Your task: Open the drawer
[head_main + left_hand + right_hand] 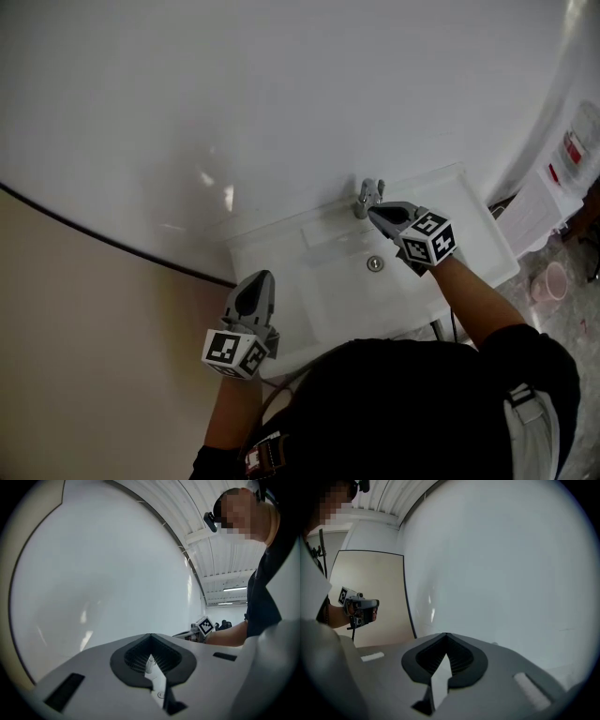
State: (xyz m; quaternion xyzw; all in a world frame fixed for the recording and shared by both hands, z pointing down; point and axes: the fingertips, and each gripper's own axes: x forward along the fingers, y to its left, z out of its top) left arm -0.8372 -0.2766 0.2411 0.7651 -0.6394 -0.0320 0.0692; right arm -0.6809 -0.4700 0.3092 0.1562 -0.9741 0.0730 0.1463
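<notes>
In the head view, the left hand-held gripper is over the front left corner of a white washbasin. Its jaws are pressed together, with nothing in them. The right hand-held gripper is also closed and empty. Its tip is just beside the tap, and the drain lies nearer to the person. Only this view shows the basin. It also shows a pink cup, well to the right of the right hand-held gripper.

In the left gripper view, the closed jaws point at a white wall. To their right are the marker cube of the other gripper and a ribbed ceiling with strip lights.

In the right gripper view, the jaws meet in front of the same white wall. To their left is a beige panel with a dark edge, and the left hand-held gripper is in front of it.

I cannot tell from any view where the drawer is.
</notes>
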